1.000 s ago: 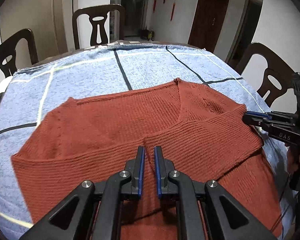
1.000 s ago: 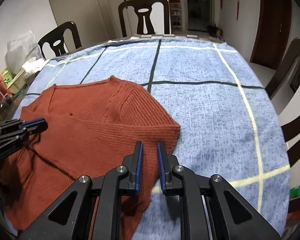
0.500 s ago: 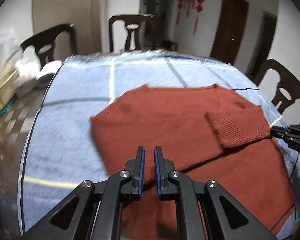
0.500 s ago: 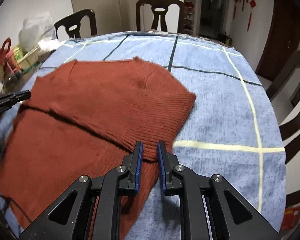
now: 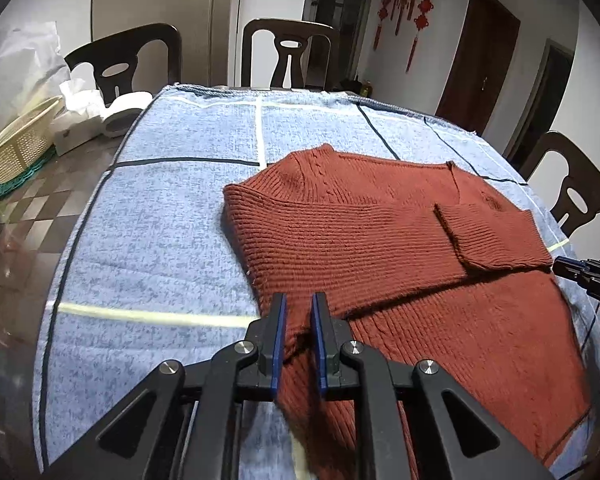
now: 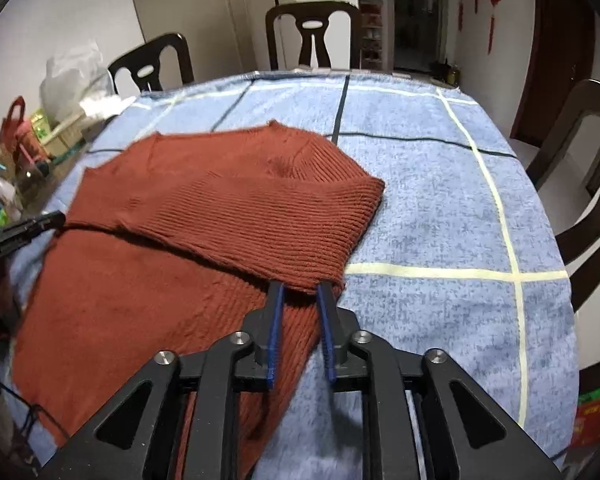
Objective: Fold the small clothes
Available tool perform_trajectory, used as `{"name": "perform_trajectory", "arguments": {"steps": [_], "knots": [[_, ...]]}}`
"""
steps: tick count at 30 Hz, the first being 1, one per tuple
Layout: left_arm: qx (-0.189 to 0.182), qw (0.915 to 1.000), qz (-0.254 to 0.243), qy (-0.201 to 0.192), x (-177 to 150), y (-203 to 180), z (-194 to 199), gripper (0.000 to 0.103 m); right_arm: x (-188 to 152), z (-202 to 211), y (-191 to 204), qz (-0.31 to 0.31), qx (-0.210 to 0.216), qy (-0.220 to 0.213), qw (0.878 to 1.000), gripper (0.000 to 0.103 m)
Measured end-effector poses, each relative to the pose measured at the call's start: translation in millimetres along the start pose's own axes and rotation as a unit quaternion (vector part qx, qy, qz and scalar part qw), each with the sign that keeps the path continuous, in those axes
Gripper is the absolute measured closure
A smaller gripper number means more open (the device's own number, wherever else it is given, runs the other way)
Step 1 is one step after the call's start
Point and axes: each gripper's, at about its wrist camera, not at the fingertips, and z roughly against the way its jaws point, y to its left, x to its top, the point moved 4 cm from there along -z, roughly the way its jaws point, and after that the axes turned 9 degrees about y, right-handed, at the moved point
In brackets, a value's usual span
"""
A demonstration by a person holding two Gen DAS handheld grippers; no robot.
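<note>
On the blue checked cloth [image 6: 440,184], your rust sweater [image 5: 380,248] now lies with both sleeves folded across, left gripper [image 5: 298,312] pinching its 6 o'clock edge, right gripper [image 6: 302,300] just spread, so halving comes next.

left gripper [image 5: 298,314]: fingers narrowly parted, low | right gripper [image 6: 300,294]: fingers spread wider, low

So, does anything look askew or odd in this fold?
The sweater lies diagonal to the cloth's grid lines, and the folded sleeves' lower edge runs slanted. Its bottom hem hangs past the table edge. No damage or spills visible.
</note>
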Motion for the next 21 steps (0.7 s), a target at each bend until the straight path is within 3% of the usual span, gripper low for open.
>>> {"name": "perform_trajectory", "arguments": {"steps": [1, 2, 17, 21], "knots": [[0.001, 1.0000, -0.003, -0.002, -2.5, -1.2, 4.0, 0.083, -3.1, 4.6, 1.7, -0.001, 0.009, -0.003, 1.000, 0.066], [0.003, 1.0000, -0.005, -0.005, -5.6, -2.3, 7.8, 0.082, -6.3, 7.9, 3.6, -0.003, 0.019, -0.004, 1.000, 0.065], [-0.053, 0.9985, 0.011, -0.001, -85.0, -18.8, 45.8, 0.070, -93.8, 21.8, 20.8, -0.049, 0.106, 0.005, 0.993, 0.065], [-0.076, 0.9966, 0.032, 0.006, -105.2, -22.0, 47.7, 0.069, -108.1, 27.6, 31.4, -0.057, 0.146, 0.012, 0.988, 0.065]]}}
